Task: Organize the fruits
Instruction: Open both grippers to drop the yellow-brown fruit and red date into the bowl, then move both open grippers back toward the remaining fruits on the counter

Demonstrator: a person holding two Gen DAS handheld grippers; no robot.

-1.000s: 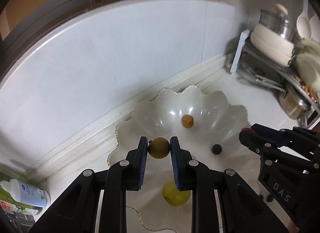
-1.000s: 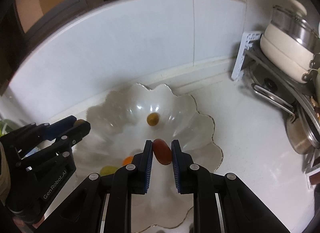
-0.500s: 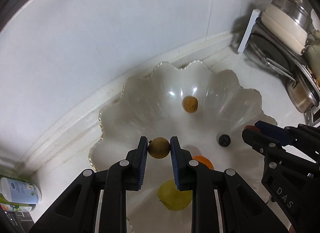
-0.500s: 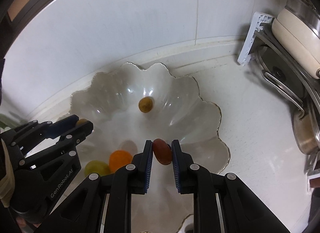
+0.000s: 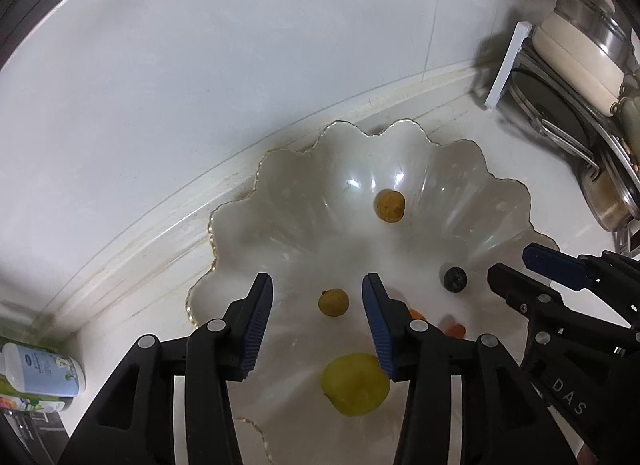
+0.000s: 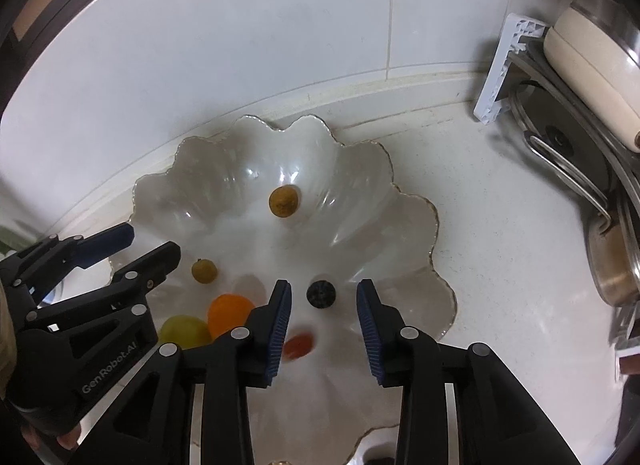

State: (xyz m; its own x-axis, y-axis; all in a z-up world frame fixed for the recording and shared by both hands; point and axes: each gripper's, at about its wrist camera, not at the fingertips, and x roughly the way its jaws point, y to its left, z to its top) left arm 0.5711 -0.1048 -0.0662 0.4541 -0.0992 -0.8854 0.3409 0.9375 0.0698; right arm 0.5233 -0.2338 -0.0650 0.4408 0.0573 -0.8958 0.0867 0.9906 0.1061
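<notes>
A white scalloped bowl (image 5: 492,209) (image 6: 408,225) sits on the counter against the wall. My left gripper (image 5: 318,291) hangs over it, jaws opening; a small brown-yellow round fruit (image 5: 333,302) (image 6: 204,271) lies free below, between the pads without touching them. My right gripper (image 6: 323,293) is also opening above the bowl; a blurred red oval fruit (image 6: 298,346) (image 5: 455,330) lies loose under it. In the bowl also rest a second brown fruit (image 5: 389,206) (image 6: 284,201), a dark berry (image 5: 455,278) (image 6: 321,294), an orange fruit (image 6: 229,311) and a yellow-green fruit (image 5: 354,383) (image 6: 185,331).
A dish rack (image 5: 560,113) (image 6: 560,133) with stacked pots and lids stands at the right on the white counter. A white bracket (image 6: 502,65) leans by it. Bottles (image 5: 36,377) lie at the far left. The tiled wall runs close behind the bowl.
Both grippers sank toward the bowl, then opened. The brown-yellow fruit left the left pads and the red fruit left the right pads; both now lie in the bowl.
</notes>
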